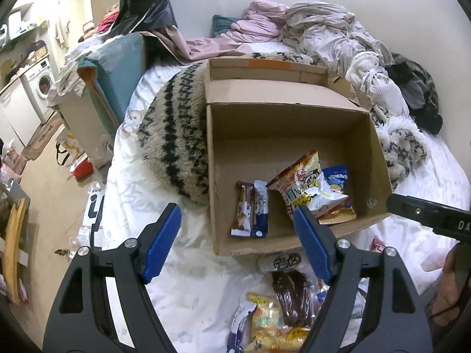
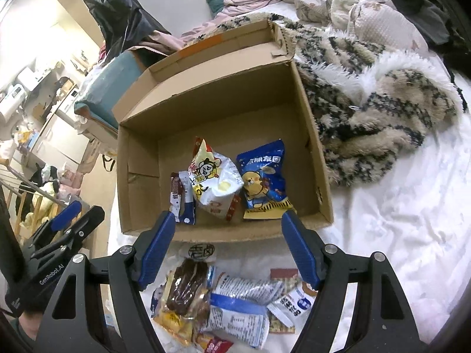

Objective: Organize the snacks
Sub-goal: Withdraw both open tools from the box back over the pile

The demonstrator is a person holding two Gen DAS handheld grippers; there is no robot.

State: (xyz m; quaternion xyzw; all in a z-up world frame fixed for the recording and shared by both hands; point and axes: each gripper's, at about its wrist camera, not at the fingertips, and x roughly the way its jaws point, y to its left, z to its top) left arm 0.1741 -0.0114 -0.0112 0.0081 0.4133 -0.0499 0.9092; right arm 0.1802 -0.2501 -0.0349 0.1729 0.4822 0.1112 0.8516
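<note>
An open cardboard box [image 1: 294,123] [image 2: 223,94] sits on the white bed. Inside lie two slim bars [image 1: 250,211] [image 2: 181,197], a white and red snack bag [image 1: 306,182] [image 2: 215,182] and a blue bear bag [image 2: 263,176] [image 1: 337,176]. A pile of loose snacks lies on the sheet in front of the box, with a dark brown packet [image 1: 291,297] [image 2: 187,286] on top and white and blue packs [image 2: 241,306] beside it. My left gripper [image 1: 237,217] is open and empty above the box's near left corner. My right gripper [image 2: 226,220] is open and empty above the box's front edge.
A furry striped blanket [image 1: 176,135] [image 2: 368,94] lies left of, behind and right of the box. Crumpled bedding and clothes [image 1: 323,32] fill the far end of the bed. The left bed edge drops to a cluttered floor [image 1: 53,200]. A washing machine [image 1: 41,82] stands far left.
</note>
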